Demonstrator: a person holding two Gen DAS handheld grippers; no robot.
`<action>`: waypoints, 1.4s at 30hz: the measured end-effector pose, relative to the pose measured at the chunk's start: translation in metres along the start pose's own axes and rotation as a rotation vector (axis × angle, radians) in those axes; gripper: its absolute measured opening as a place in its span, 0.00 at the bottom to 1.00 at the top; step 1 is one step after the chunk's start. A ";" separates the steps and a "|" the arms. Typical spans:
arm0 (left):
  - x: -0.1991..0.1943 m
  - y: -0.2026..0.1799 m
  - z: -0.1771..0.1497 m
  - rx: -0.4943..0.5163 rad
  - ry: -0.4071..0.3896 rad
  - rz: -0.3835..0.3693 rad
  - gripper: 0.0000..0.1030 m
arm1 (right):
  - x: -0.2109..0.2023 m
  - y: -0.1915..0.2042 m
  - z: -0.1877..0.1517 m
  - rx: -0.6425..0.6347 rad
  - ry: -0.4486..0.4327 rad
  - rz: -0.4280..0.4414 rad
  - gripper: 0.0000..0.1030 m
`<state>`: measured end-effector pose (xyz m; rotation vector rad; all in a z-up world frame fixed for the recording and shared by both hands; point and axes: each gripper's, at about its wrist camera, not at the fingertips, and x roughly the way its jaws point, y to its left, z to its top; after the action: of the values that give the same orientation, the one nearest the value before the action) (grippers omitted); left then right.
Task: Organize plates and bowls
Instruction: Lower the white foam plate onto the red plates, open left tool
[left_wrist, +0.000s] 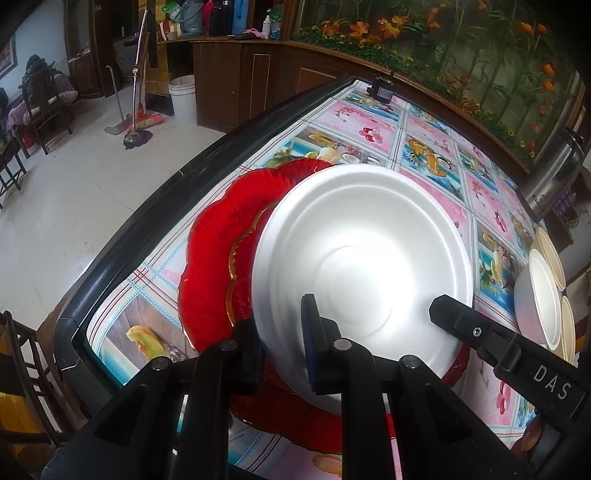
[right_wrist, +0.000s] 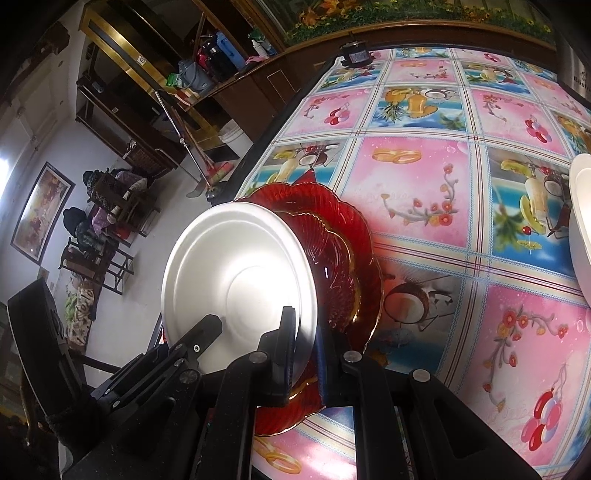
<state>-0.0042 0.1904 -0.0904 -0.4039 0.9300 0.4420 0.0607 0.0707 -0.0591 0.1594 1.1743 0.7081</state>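
A white plate (left_wrist: 362, 258) (right_wrist: 240, 273) hangs tilted over two red glass plates. My left gripper (left_wrist: 279, 314) is shut on its near rim, one finger under it and the blue-padded finger on its face. The right gripper (right_wrist: 304, 325) is shut on the same plate's other side; its finger (left_wrist: 454, 317) shows in the left wrist view. The left gripper (right_wrist: 210, 325) appears on the plate's left rim in the right wrist view. A large scalloped red plate (left_wrist: 210, 266) (right_wrist: 369, 266) lies on the table, with a smaller gold-rimmed red plate (left_wrist: 243, 258) (right_wrist: 340, 266) on it.
The table (left_wrist: 424, 122) has a fruit-print cloth and a black edge (left_wrist: 147, 229) just left of the plates. A stack of white and cream bowls (left_wrist: 543, 295) (right_wrist: 580, 206) stands to the right. A steel flask (left_wrist: 554, 170) and a small black device (left_wrist: 382, 90) stand at the far edge.
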 end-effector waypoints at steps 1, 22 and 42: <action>0.000 0.000 0.000 -0.002 0.002 -0.001 0.15 | 0.000 0.000 0.000 0.001 0.001 0.001 0.09; -0.009 0.013 0.004 -0.087 -0.037 -0.020 0.57 | 0.004 0.003 0.003 0.007 0.000 0.006 0.15; -0.073 -0.019 0.010 -0.129 -0.298 -0.216 0.76 | -0.089 -0.044 -0.010 0.166 -0.232 0.166 0.74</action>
<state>-0.0257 0.1663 -0.0216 -0.5341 0.5634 0.3529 0.0529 -0.0173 -0.0133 0.4712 1.0035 0.7161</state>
